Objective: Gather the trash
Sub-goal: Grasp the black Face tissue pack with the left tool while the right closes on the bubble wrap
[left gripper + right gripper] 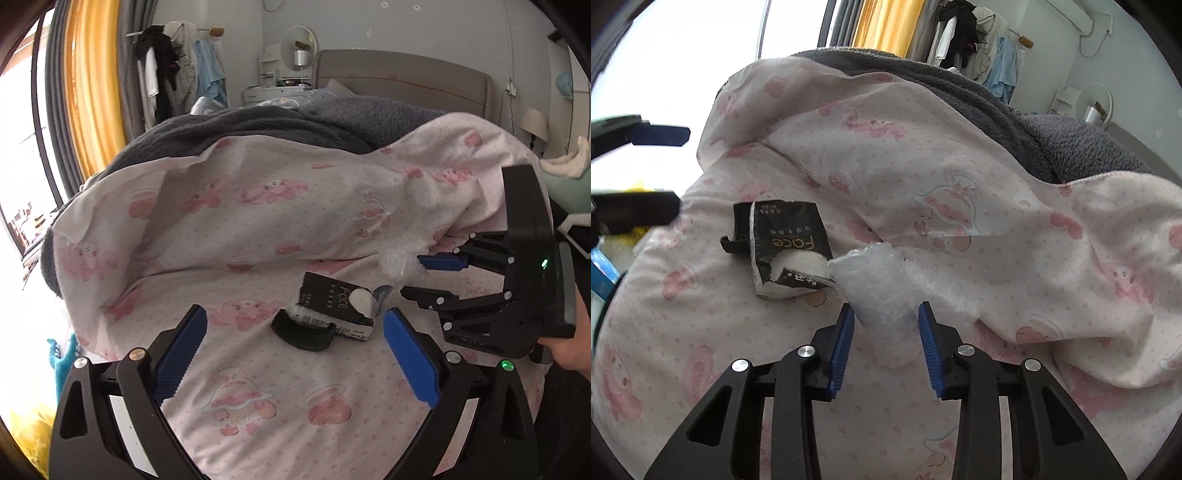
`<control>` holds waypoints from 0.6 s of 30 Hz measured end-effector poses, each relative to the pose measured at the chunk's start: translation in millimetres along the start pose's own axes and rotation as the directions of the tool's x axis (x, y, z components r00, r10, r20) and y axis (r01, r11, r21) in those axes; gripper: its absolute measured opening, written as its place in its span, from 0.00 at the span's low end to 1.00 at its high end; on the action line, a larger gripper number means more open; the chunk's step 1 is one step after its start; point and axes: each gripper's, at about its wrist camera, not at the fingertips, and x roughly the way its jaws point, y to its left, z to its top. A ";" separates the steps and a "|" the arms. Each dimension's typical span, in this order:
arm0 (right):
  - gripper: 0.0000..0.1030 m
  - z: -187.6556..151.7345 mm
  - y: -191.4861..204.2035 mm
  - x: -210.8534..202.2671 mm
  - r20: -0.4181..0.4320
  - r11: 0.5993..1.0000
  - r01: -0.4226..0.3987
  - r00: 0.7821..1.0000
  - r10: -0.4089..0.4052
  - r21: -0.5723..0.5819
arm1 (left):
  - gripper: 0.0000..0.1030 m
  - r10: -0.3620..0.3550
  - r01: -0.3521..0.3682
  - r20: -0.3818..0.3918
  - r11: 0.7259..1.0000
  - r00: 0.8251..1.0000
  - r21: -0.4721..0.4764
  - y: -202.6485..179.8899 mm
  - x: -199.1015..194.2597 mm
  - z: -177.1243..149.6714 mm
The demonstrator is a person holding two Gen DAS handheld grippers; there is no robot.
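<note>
Two blue pads of the right gripper (pixel 886 325) pinch a crumpled bubble-wrap wad (pixel 877 291), its long axis running away along the fingers, far end touching the torn tissue pack (pixel 786 251) on the pink bedsheet (pixel 923 166). Nearer the pack's black side, the left gripper (pixel 293 350) stands spread and empty, and a black curved piece (pixel 301 334) half under the pack is hard to identify.

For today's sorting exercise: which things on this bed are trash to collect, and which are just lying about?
Trash:
bubble wrap, between the right claw pads
tissue pack
black clip

Lying about:
pink quilt
grey blanket
hanging clothes
</note>
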 end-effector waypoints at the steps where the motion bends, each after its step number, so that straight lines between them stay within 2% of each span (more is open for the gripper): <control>1: 0.35 -0.1 -3.5 -1.7 0.008 0.999 -0.026 1.000 0.026 0.022 | 0.95 -0.003 0.003 -0.007 1.000 1.000 0.012 -3.0 3.4 1.0; 7: 0.35 -2.0 -20.7 -14.8 0.059 0.988 -0.122 0.991 0.116 0.098 | 0.95 -0.012 0.015 -0.049 0.998 0.999 0.062 -19.4 24.5 5.8; 13: 0.35 -6.9 -39.3 -23.6 0.090 0.978 -0.146 0.987 0.133 0.152 | 0.95 -0.002 0.009 -0.078 0.996 0.997 0.089 -31.4 41.3 10.5; 18: 0.36 -12.3 -58.7 -29.3 0.116 0.962 -0.169 0.982 0.147 0.214 | 0.95 0.025 -0.010 -0.134 0.994 0.991 0.109 -37.2 56.9 15.9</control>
